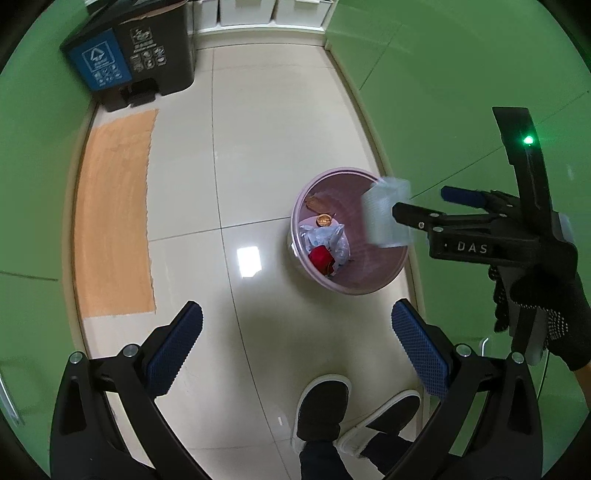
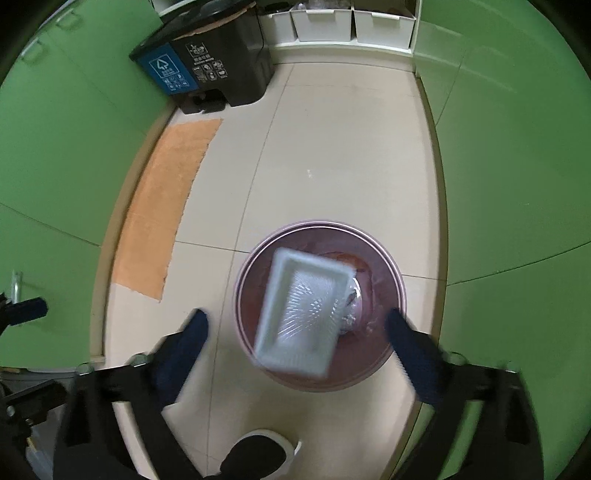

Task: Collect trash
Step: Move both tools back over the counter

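Observation:
A pink round trash bin [image 1: 369, 273] stands on the floor by the right green wall and holds crumpled plastic, a red item and a brown item. A clear plastic tray [image 2: 301, 315] is in the air just over the bin [image 2: 391, 269], blurred, free of the fingers. In the left wrist view the tray [image 1: 384, 214] shows at the tips of my right gripper [image 1: 421, 206], which is open above the bin's right rim. In its own view the right gripper [image 2: 295, 332] is wide open around the tray. My left gripper [image 1: 295, 328] is open and empty, high above the floor.
A black and blue two-part pedal bin [image 1: 129, 62] stands at the far left wall. An orange mat [image 1: 114, 218] lies along the left wall. White storage boxes [image 2: 351, 22] line the far end. Green cabinets flank both sides. The person's slippered feet [image 1: 325, 406] are below.

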`<state>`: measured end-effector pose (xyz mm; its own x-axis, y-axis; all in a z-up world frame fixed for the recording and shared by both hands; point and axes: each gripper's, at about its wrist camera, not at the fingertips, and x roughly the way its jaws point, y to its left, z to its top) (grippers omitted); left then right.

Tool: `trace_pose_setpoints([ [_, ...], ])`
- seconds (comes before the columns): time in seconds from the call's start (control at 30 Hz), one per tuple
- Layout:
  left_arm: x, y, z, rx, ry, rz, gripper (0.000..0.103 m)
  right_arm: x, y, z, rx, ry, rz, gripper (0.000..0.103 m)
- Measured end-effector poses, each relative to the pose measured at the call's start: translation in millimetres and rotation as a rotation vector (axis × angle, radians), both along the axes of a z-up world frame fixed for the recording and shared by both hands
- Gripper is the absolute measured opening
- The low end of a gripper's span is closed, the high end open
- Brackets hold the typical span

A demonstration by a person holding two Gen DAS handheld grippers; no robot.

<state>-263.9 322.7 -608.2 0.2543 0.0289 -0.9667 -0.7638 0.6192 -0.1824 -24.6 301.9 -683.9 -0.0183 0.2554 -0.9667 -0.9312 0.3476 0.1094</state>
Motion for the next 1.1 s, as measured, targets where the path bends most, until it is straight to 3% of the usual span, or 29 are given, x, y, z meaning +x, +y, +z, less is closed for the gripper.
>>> trace_pose_setpoints([
  [0.13,-4.8,-2.8,5.7,-0.005,0.004,0.008,0.1,3.4,-7.3,1.9,-0.041,0.01,-0.026,0.097],
  [0.27,-1.8,-5.6,35.7,0.008,-0.003,-0.002,0.1,-1.2,-20.0,37.1,-0.039,-0.003,-0.043,0.097],
  [0.47,8.8,-10.8,122.6,0.047,-0.03,-0.032,0.1,-13.7,-36.4,136.3,0.015,-0.002,-0.104,0.097],
  [0.87,42.1,-32.1,335.7,0.137,-0.099,-0.141,0.1,-36.8,-82.3,400.3,0.171,-0.044,-0.203,0.097],
  [1.1,72.3,-59.2,430.5,0.18,-0.166,-0.238,0.1,-38.3,-133.1,509.3,0.273,-0.091,-0.27,0.097],
])
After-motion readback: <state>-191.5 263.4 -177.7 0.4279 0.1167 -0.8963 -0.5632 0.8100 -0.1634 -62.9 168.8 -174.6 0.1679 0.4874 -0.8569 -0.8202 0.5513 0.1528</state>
